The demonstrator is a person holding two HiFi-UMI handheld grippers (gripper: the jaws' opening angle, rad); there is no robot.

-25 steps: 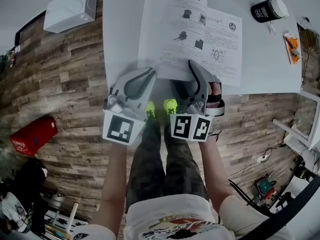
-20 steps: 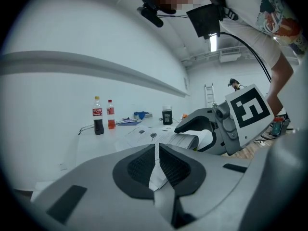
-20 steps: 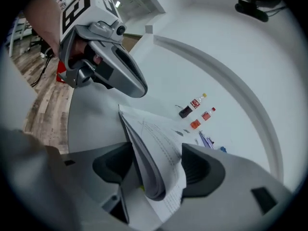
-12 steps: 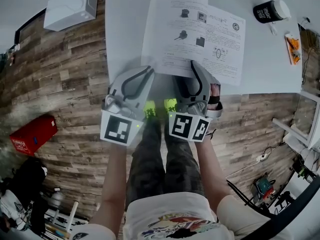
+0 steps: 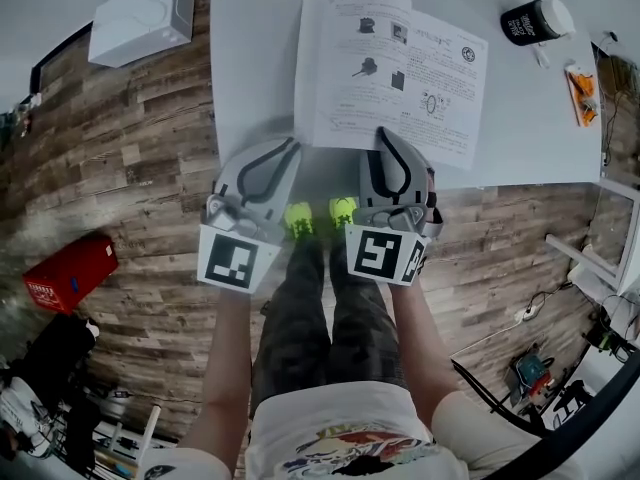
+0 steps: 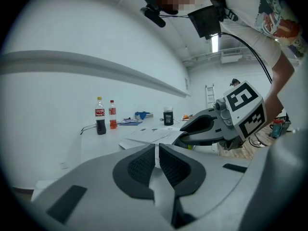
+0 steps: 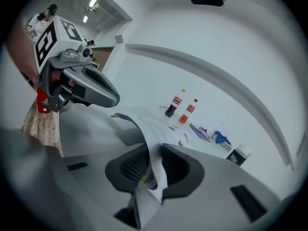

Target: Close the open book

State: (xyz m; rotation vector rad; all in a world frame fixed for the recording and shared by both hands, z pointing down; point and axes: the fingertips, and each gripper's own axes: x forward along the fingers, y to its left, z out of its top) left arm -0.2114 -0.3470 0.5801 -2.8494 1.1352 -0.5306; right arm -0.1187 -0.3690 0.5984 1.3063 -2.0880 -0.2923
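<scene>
An open white book with printed pages lies on the white table. My right gripper is at the book's near edge. Its jaws have just been closing, and the pads now press on a curling page held between them. My left gripper hovers left of it at the table's front edge, beside the book's near left corner. The left gripper is shut with nothing in it. Each gripper shows in the other's view: the right gripper and the left gripper.
A black cup and an orange item sit at the table's right end. Two drink bottles stand at its far side. On the wooden floor to the left are a white box and a red box.
The right gripper's jaws have closed on the book's near page edge and the gripper has rolled. The book's left edge has drawn in to the right. The left gripper has stayed put.
</scene>
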